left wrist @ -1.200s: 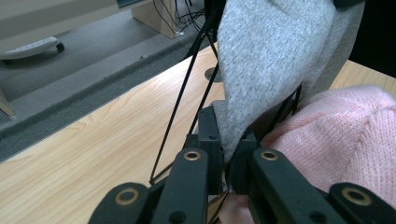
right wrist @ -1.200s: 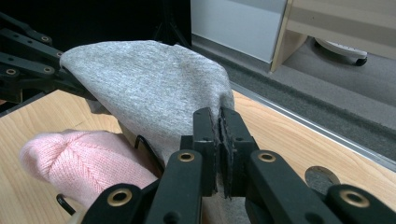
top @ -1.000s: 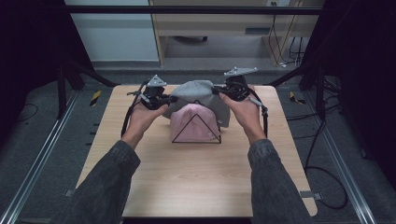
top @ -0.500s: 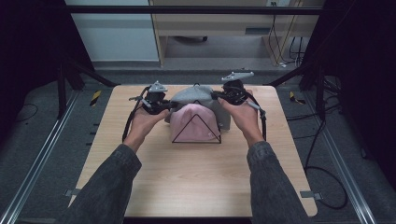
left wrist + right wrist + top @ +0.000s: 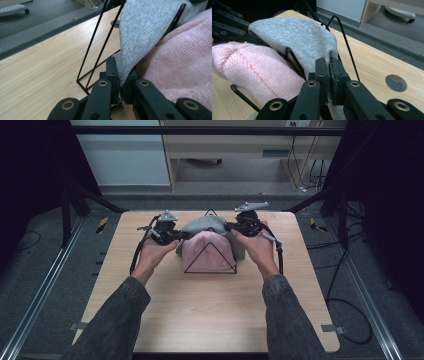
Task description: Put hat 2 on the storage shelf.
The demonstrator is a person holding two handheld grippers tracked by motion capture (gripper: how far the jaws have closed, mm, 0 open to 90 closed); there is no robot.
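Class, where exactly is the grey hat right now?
In the high view, the grey hat sits mid-table on the black wire rack, behind the pink hat, pinched by both grippers.

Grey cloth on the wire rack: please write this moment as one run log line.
left tongs: shut on grey cloth | right tongs: shut on grey cloth | grey cloth: draped over wire rack | pink knit: on rack, in front

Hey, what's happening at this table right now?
A person holds a gripper in each hand, and both are clamped on a grey knit hat. The left gripper pinches one edge, the right gripper the opposite edge. The hat sits over a black wire rack on the wooden table, just behind a pink knit hat on that rack.
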